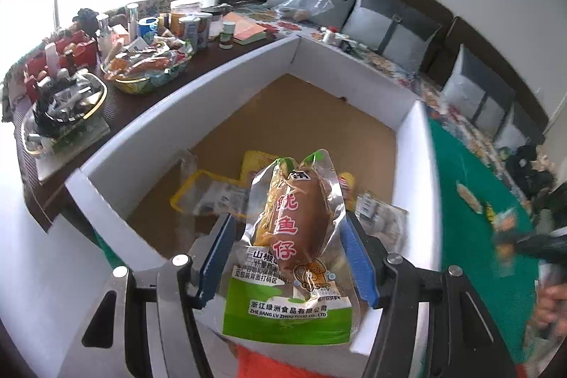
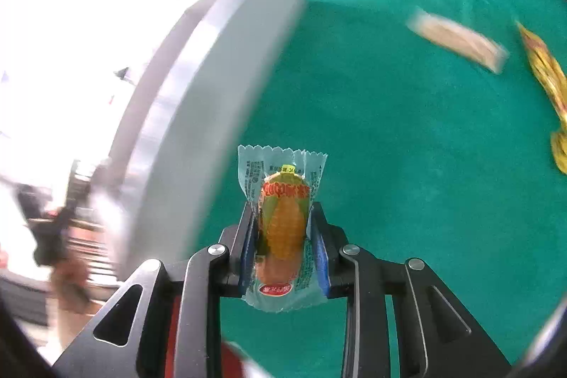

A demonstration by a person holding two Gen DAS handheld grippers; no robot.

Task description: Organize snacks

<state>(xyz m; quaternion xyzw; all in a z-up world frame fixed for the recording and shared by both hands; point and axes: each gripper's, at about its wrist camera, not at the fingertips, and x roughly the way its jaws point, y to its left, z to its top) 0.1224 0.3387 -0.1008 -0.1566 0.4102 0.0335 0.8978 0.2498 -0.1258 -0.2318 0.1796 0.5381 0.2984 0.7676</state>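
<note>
In the left wrist view my left gripper (image 1: pixel 288 229) stands over the near edge of a white-walled cardboard box (image 1: pixel 226 69). A clear-and-green packet with a brown squid snack (image 1: pixel 294 229) sits between the blue pads (image 1: pixel 216 257). The pads stand wide and seem apart from the packet. Other snack packets (image 1: pixel 212 193) lie on the box floor. In the right wrist view my right gripper (image 2: pixel 283 218) is shut on a corn-shaped candy in a clear wrapper (image 2: pixel 283 225), above the green mat (image 2: pixel 407 147), beside the box's outer wall (image 2: pixel 198 87).
Loose snacks lie on the green mat: a tan bar (image 2: pixel 460 39) and a yellow wrapper (image 2: pixel 545 87). Left of the box a dark table carries a snack basket (image 1: pixel 145 66), cans and jars (image 1: pixel 187 20). A sofa with grey cushions (image 1: pixel 389 23) runs behind.
</note>
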